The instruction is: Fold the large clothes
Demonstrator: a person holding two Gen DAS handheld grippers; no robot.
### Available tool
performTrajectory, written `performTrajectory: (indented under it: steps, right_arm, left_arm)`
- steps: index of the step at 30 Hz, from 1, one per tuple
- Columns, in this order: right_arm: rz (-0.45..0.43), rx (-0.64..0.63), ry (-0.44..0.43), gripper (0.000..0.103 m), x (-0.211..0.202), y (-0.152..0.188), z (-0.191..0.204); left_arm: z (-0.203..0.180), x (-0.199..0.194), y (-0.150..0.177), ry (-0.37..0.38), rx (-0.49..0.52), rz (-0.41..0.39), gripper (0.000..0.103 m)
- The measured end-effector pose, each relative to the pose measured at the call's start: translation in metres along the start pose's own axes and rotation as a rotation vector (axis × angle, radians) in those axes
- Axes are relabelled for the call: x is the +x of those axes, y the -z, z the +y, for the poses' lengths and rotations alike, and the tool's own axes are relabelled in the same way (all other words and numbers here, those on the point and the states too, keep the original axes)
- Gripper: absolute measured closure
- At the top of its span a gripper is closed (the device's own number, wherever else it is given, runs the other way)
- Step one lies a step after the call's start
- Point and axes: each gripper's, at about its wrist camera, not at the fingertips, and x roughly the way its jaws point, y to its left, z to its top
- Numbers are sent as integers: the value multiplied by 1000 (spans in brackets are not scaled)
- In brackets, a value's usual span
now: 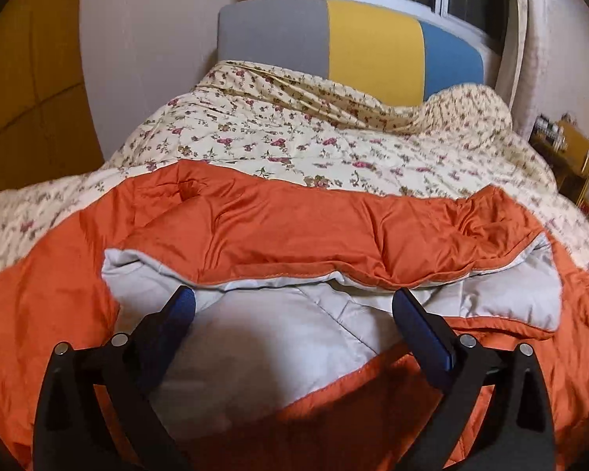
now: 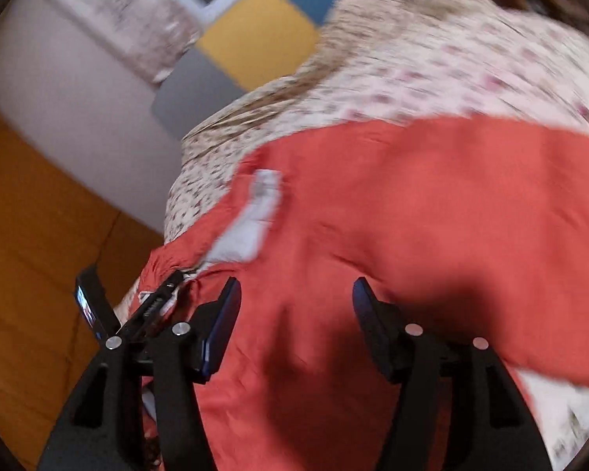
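- Floral cream quilted bedspread: covers the bed ahead of both grippers; its near edge is hidden under the garment, and the right wrist view is motion-blurred, so the pattern smears there.
- Padded orange garment with pale grey lining: lies on the bedspread directly under and ahead of both grippers. Long axis runs side to side across the left gripper's line; top flap folded towards the gripper, lining exposed between its fingers. Both ends are cut off by the frame, so I can't tell which end is which.
- Grey, yellow and blue panelled headboard: far ahead, lower part hidden by bedding.
- Left gripper: jaws spread wide, nothing gripped, over the lining.
- Right gripper: jaws parted about halfway, gripping nothing, orange fabric below the gap.
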Motion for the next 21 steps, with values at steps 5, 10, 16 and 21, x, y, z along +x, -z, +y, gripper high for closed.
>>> performTrajectory:
  steps: [5,10,16,21]
  right_arm:
    - [-20,138,0,43,-51,17,-49]
    - [-77,341,56,38,-90,35,-96]
    - [-295,541,90,45,-126,33,-146]
    - [-435,632,158,47,-141,22,-167]
  left_arm:
    - [3,-5,3,18,-27,-16,3]
    - [5,-11,5,-23,-38,-31,3]
    - [22,-24,11,-101,-105,-27,3]
    - [59,-34,25,-103,-275,-17,3]
